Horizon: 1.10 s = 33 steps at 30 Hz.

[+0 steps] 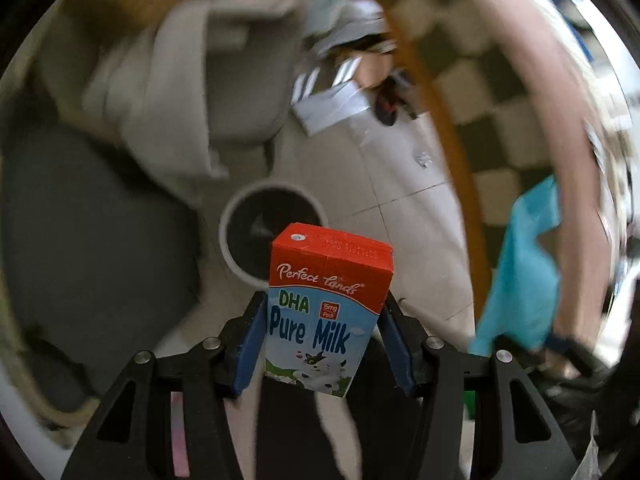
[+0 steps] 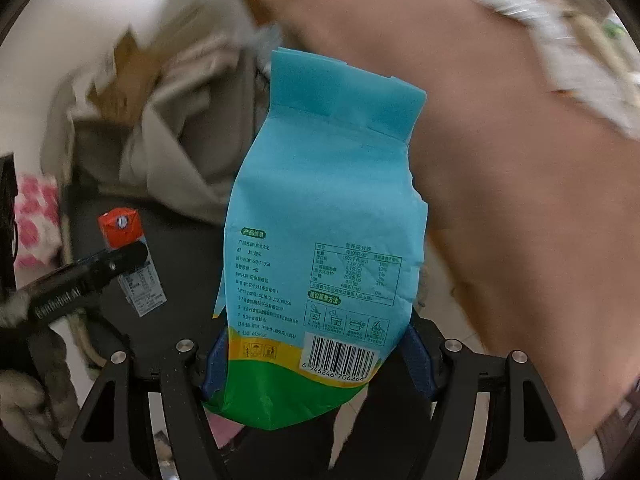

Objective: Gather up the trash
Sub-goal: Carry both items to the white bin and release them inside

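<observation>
My left gripper [image 1: 322,340] is shut on a small red and blue milk carton [image 1: 326,304] and holds it upright in the air, just in front of a round dark bin with a pale rim [image 1: 272,236] on the floor. My right gripper [image 2: 318,360] is shut on the bottom of a light blue and green food bag [image 2: 324,240], which stands up between its fingers. The bag also shows at the right of the left wrist view [image 1: 524,272]. The carton, held by the left gripper, shows at the left of the right wrist view [image 2: 128,256].
A pink round table [image 2: 500,160] fills the right side of both views. A beige sofa with cushions [image 1: 168,92] lies behind the bin. A dark grey rug [image 1: 88,240] covers the floor at left. A checkered mat [image 1: 492,92] shows under the table.
</observation>
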### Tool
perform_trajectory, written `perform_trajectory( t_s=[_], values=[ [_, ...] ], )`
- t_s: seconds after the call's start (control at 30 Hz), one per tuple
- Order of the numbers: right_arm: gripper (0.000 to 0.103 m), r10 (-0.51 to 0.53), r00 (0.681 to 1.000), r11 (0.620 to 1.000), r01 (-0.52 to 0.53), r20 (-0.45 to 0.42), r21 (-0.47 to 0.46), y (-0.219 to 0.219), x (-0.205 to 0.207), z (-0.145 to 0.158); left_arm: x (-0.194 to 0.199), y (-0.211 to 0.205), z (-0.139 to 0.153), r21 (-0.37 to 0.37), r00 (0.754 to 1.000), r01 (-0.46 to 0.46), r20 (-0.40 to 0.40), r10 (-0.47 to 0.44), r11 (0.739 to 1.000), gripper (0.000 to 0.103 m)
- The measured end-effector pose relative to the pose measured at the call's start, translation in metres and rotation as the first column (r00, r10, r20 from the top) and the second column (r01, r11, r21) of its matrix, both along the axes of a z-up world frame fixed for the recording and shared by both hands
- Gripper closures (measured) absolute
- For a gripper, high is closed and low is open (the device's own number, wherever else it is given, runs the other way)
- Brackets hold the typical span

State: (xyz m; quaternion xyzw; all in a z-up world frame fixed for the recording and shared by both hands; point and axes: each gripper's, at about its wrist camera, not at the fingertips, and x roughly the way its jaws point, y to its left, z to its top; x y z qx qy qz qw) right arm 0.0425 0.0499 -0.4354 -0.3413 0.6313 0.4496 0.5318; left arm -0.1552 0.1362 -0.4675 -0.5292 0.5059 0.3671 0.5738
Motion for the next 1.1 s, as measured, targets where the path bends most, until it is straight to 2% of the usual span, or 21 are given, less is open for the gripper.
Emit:
perform_trajectory(
  t_s=[0.13, 0.23, 0.3, 0.33, 0.37, 0.4, 0.43, 0.5, 0.53, 0.57, 0.63, 0.73, 0.8, 0.9, 1.03, 1.1],
  values=[
    [0.03, 0.06, 0.997, 0.994, -0.064, -0.044, -0.089, 0.024, -0.031, -0.103, -0.029, 0.018, -0.092, -0.122, 0.991, -0.119, 0.051, 0.126, 0.985, 0.052],
    [0.03, 0.097, 0.99, 0.981, -0.112, -0.102, -0.161, 0.039, -0.054, -0.189, -0.038, 0.028, -0.156, -0.194, 0.982, -0.15, 0.085, 0.169, 0.969, 0.05],
    [0.03, 0.13, 0.98, 0.966, -0.159, -0.151, -0.203, 0.046, -0.07, -0.243, -0.043, 0.035, -0.196, -0.22, 0.981, -0.155, 0.08, 0.176, 0.963, 0.05],
    [0.03, 0.137, 0.977, 0.961, -0.171, -0.165, -0.215, 0.046, -0.073, -0.259, -0.044, 0.038, -0.212, -0.229, 0.983, -0.149, 0.073, 0.17, 0.962, 0.048],
    [0.029, 0.147, 0.97, 0.954, -0.19, -0.193, -0.232, 0.05, -0.081, -0.285, -0.047, 0.039, -0.228, -0.234, 0.985, -0.147, 0.054, 0.164, 0.961, 0.044],
    [0.029, 0.162, 0.962, 0.944, -0.216, -0.221, -0.248, 0.053, -0.088, -0.311, -0.051, 0.042, -0.245, -0.232, 0.986, -0.15, 0.031, 0.162, 0.961, 0.03],
    [0.027, 0.168, 0.958, 0.94, -0.227, -0.231, -0.256, 0.057, -0.09, -0.323, -0.055, 0.042, -0.255, -0.227, 0.986, -0.156, 0.015, 0.164, 0.961, 0.016],
    [0.013, 0.185, 0.954, 0.931, -0.247, -0.235, -0.268, 0.062, -0.094, -0.355, -0.062, 0.042, -0.272, -0.209, 0.985, -0.171, -0.03, 0.169, 0.963, 0.007],
    [0.006, 0.192, 0.955, 0.93, -0.251, -0.227, -0.268, 0.067, -0.096, -0.367, -0.065, 0.04, -0.276, -0.195, 0.985, -0.173, -0.056, 0.165, 0.966, 0.006],
    [0.0, 0.19, 0.958, 0.932, -0.245, -0.216, -0.267, 0.068, -0.098, -0.376, -0.071, 0.039, -0.278, -0.174, 0.984, -0.172, -0.082, 0.16, 0.969, 0.006],
    [0.0, 0.187, 0.962, 0.934, -0.236, -0.197, -0.267, 0.07, -0.099, -0.384, -0.077, 0.034, -0.278, -0.127, 0.978, -0.168, -0.143, 0.15, 0.978, 0.006],
    [0.0, 0.21, 0.969, 0.938, -0.237, -0.127, -0.254, 0.074, -0.092, -0.379, -0.082, 0.028, -0.272, -0.043, 0.962, -0.149, -0.238, 0.134, 0.988, 0.006],
    [0.0, 0.239, 0.97, 0.938, -0.241, -0.039, -0.248, 0.072, -0.092, -0.368, -0.084, 0.023, -0.27, -0.016, 0.947, -0.129, -0.299, 0.118, 0.992, 0.006],
    [0.0, 0.258, 0.965, 0.937, -0.238, 0.046, -0.255, 0.073, -0.094, -0.354, -0.088, 0.017, -0.259, -0.006, 0.941, -0.134, -0.315, 0.125, 0.991, 0.006],
    [0.0, 0.264, 0.959, 0.94, -0.231, 0.104, -0.252, 0.076, -0.079, -0.342, -0.085, 0.011, -0.243, 0.005, 0.938, -0.127, -0.325, 0.121, 0.992, 0.006],
    [0.0, 0.254, 0.962, 0.944, -0.224, 0.101, -0.243, 0.072, -0.077, -0.334, -0.08, 0.009, -0.231, 0.011, 0.938, -0.11, -0.329, 0.108, 0.994, 0.006]
  ],
)
